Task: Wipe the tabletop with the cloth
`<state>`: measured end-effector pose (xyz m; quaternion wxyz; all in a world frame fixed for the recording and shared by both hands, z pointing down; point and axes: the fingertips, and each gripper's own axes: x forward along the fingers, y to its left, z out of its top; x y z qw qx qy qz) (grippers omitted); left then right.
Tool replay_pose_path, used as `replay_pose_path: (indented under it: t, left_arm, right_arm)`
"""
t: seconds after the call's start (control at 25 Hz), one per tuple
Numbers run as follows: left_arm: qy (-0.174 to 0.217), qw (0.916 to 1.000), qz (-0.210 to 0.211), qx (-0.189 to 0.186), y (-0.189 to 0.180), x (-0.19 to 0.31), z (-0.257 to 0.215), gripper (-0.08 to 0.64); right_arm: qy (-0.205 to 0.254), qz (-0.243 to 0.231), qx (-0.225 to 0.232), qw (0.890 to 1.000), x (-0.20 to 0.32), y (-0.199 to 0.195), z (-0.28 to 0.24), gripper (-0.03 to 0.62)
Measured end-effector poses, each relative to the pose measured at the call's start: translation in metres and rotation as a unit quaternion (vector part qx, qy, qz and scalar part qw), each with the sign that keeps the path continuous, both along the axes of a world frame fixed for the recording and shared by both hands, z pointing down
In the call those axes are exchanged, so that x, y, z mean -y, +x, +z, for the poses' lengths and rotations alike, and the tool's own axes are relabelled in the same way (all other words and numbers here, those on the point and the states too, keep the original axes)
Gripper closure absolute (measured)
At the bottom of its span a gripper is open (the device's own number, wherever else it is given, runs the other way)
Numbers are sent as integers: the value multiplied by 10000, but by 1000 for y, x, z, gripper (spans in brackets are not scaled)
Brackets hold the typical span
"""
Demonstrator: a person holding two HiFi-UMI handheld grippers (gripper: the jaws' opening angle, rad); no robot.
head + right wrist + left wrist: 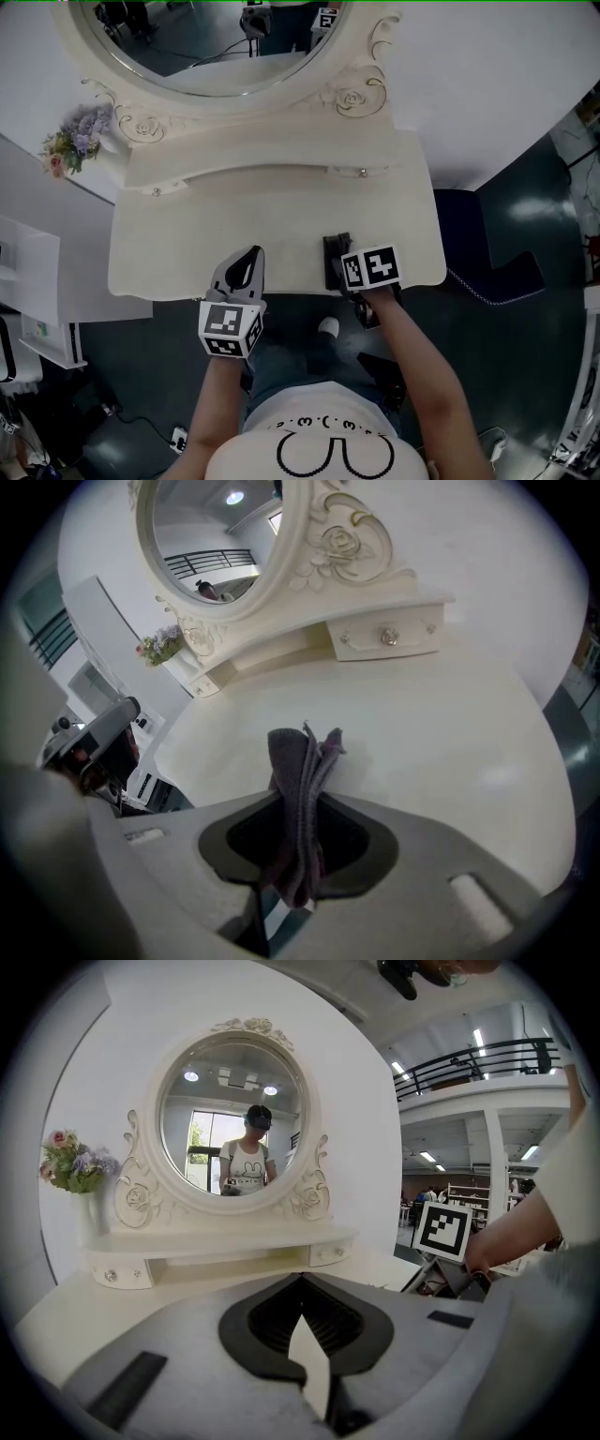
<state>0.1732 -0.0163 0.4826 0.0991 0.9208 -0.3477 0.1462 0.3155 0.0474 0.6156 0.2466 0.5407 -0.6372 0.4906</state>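
One mirror (216, 42) and flowers (77, 141) back the desk (187, 244). Right hand-held gripper (302, 803) clamps folded grey-purple cloth (298, 757); left hand-held gripper (300, 1279) closed, empty.

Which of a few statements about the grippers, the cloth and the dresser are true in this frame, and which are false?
1. The right gripper is shut on a folded cloth. True.
2. The left gripper holds a second cloth. False: its jaws are together with nothing between them.
3. Flowers stand to the left of the mirror. True.
4. The cloth lies spread flat on the tabletop. False: it is bunched upright in the right gripper.
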Motion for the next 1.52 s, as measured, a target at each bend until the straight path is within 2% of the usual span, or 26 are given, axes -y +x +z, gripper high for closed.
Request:
replay_pose_path:
  t: [0.64, 0.96, 1.16, 1.32, 1.4, 1.52]
  left_arm:
    - [126, 9995, 221, 176, 30, 0, -5, 563]
    - [154, 9993, 271, 220, 40, -4, -8, 563]
    - [194, 9992, 273, 216, 44, -10, -14, 563]
    - [213, 9991, 266, 245, 41, -14, -15, 563]
    - [249, 9991, 255, 242, 38, -16, -18, 563]
    - [353, 9990, 186, 209, 32, -17, -26, 563]
  right_arm:
    - [-225, 360, -656, 9969, -47, 127, -2, 499]
    - [-491, 484, -1447, 9871, -77, 189, -6, 499]
    - [-650, 570, -2140, 9730, -101, 227, -12, 499]
    - [-611, 972, -2619, 9582, -120, 256, -19, 499]
    - [-353, 1343, -2937, 9458, -127, 270, -34, 500]
    - [373, 1804, -3273, 9268, -127, 281, -66, 502]
